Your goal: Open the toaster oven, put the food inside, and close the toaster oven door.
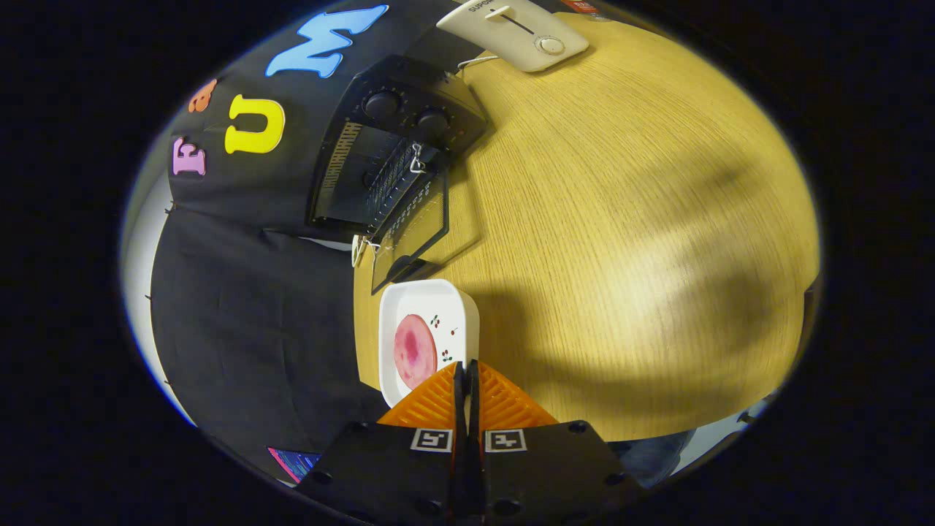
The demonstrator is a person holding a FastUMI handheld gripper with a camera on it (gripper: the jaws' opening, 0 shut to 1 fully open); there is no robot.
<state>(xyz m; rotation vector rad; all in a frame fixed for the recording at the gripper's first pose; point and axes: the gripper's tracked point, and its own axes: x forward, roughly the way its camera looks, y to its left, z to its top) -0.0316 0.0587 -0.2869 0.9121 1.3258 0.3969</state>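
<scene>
Gripper view: my tool (466,372) has its 2 fingers drawn together with almost no gap, their tips over the near rim of the white dish (427,337); whether they pinch that rim I cannot tell. The dish sits on the wooden surface (621,219) and holds 1 round pink slice of food (414,351), just ahead and left of the fingers. Beyond the dish stands the black toaster oven (398,157), its glass door (410,237) open. Farther off lies a white appliance (515,29).

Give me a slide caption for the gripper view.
Gripper pinching the white dish of pink food, toaster oven door open beyond.
</scene>
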